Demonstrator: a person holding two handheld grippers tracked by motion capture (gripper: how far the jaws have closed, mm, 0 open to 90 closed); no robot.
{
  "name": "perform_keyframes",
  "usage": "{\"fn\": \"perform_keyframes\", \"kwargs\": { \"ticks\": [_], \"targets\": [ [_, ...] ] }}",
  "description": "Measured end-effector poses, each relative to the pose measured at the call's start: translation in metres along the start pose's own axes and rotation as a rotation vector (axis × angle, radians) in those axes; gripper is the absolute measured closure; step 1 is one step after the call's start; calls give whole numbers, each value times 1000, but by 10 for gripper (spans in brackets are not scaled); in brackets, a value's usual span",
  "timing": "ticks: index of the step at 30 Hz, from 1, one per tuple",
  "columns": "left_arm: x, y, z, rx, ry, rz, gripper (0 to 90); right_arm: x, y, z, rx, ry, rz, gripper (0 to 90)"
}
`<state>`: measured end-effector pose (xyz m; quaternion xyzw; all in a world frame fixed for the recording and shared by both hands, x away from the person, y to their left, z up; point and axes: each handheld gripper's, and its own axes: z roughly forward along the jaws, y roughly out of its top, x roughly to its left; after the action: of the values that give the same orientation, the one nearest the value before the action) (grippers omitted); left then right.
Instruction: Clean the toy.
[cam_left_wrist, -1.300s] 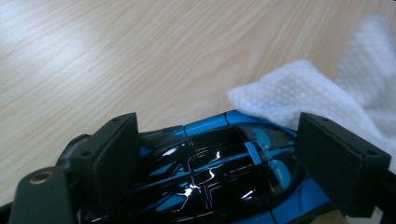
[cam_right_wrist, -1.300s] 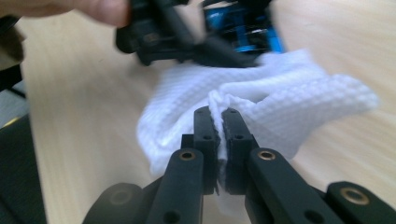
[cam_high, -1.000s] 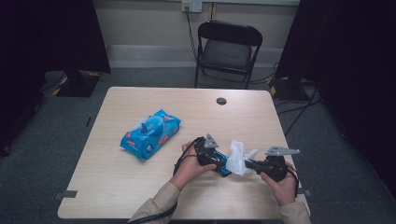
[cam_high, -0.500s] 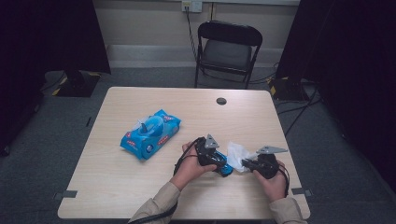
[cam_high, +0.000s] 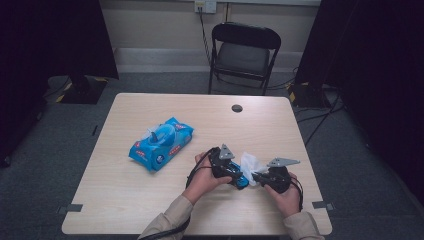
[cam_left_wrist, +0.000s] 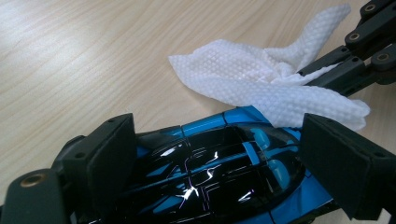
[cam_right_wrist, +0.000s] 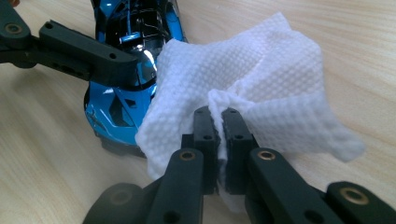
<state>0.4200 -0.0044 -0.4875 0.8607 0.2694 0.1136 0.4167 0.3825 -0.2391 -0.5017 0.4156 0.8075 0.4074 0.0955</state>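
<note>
A glossy blue and black toy car (cam_left_wrist: 219, 175) lies on the wooden table, and my left gripper (cam_left_wrist: 215, 154) is shut on it, one pad on each side. My right gripper (cam_right_wrist: 218, 116) is shut on a crumpled white wet wipe (cam_right_wrist: 261, 79). The wipe's edge rests against the car (cam_right_wrist: 126, 60) at one end. In the high view both grippers meet near the table's front right: left gripper (cam_high: 234, 176), right gripper (cam_high: 256, 176), the wipe (cam_high: 249, 162) between them.
A blue pack of wipes (cam_high: 161, 143) lies left of centre on the table (cam_high: 125, 200), its lid flap up. A small black round cap (cam_high: 237, 108) sits near the far edge. A black folding chair (cam_high: 243, 50) stands behind the table.
My right gripper has moved left with the wipe, bringing it onto the car. The left gripper has stayed in place, holding the car.
</note>
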Motion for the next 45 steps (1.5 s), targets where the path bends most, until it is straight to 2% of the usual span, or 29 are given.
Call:
{"fn": "perform_keyframes", "kwargs": {
  "ticks": [15, 38, 45],
  "targets": [
    [-1, 0, 0, -2, 2, 2, 108, 7, -3, -7, 42, 57, -54, 867],
    [0, -1, 0, -5, -3, 7, 107, 20, -6, -11, 90, 136, -55, 870],
    [0, -1, 0, -4, -2, 8, 106, 27, -6, -9, 103, 158, -77, 870]
  ]
}}
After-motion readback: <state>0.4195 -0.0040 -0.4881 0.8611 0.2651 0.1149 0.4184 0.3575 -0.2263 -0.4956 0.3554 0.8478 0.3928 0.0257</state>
